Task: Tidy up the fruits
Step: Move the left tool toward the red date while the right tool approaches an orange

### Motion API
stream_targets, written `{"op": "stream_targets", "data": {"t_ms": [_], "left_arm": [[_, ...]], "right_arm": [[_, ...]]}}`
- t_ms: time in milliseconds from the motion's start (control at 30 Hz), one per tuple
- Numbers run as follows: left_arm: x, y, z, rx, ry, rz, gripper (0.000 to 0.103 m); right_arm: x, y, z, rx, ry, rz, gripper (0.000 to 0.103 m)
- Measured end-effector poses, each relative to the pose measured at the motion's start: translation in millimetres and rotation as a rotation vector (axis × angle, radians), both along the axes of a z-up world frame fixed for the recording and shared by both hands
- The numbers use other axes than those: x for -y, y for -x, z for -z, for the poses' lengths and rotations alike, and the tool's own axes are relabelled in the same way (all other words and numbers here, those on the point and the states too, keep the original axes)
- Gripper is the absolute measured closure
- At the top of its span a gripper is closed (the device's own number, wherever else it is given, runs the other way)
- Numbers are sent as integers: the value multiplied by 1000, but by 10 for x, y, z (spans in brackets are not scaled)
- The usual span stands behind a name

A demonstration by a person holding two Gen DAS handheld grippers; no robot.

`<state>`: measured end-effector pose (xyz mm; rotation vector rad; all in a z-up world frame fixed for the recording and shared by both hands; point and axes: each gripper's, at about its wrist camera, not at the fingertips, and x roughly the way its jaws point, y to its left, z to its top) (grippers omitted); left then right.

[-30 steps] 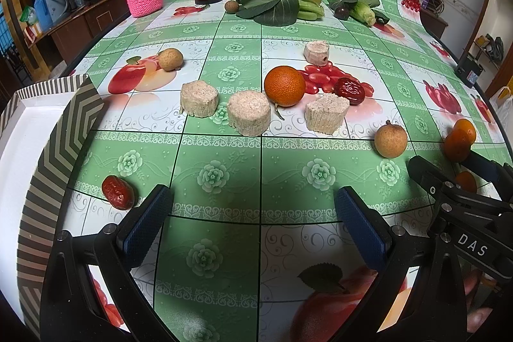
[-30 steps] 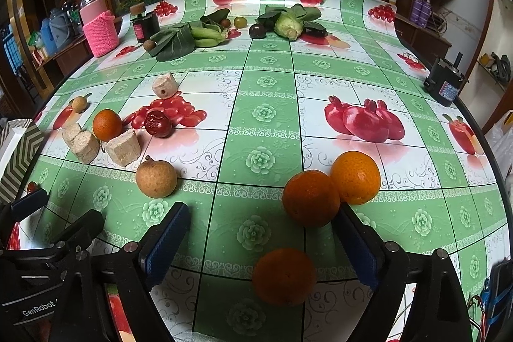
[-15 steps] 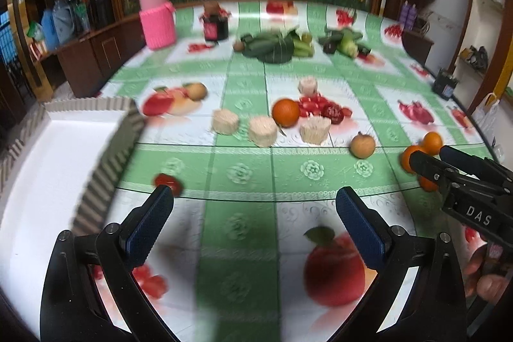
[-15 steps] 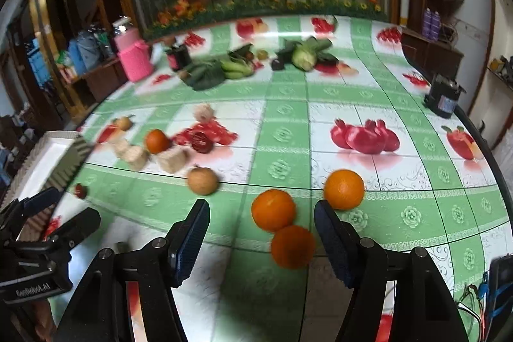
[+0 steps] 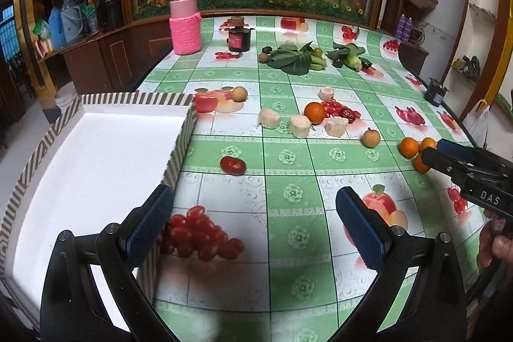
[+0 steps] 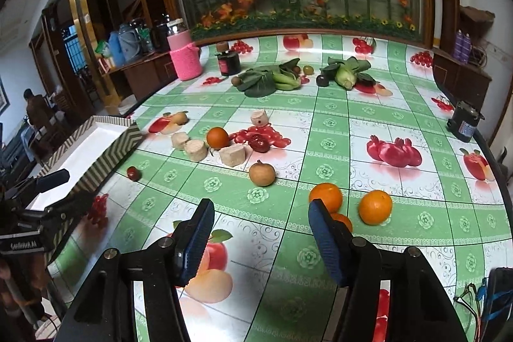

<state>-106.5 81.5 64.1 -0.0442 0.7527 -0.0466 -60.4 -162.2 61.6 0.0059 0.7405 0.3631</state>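
Right wrist view: right gripper (image 6: pixel 259 241) jaws parted, nothing held. Three oranges (image 6: pixel 375 207) cluster on table (image 6: pixel 400 117) just ahead and right of right finger; round, no long axis. Left gripper (image 5: pixel 255 221) wide, empty, beside striped tray (image 5: pixel 179 146); right gripper nearer oranges.

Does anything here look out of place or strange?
Yes: the tray holds nothing, while fruit lies scattered loose on the table: one orange among the cut pieces, three more near the right gripper.
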Motion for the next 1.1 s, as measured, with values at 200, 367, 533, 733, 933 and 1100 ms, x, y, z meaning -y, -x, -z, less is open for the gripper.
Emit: {"op": "stream_targets", "data": {"t_ms": [200, 367, 533, 733, 933, 1100], "left_arm": [[-27, -26, 27, -6, 26, 0, 0], [49, -43, 54, -10, 19, 18, 0], [78, -76, 68, -11, 10, 21, 0], [34, -106, 82, -11, 9, 14, 0], [37, -177, 148, -37, 26, 15, 0], [91, -240, 190, -51, 14, 28, 0]], "right_arm": [[162, 33, 6, -6, -19, 37, 43], [263, -18, 91, -34, -11, 75, 43], [298, -91, 167, -57, 12, 90, 43], [371, -124, 270, -82, 24, 95, 43], [457, -181, 358, -108, 13, 100, 50], [464, -218, 405, -131, 10, 89, 55]]}}
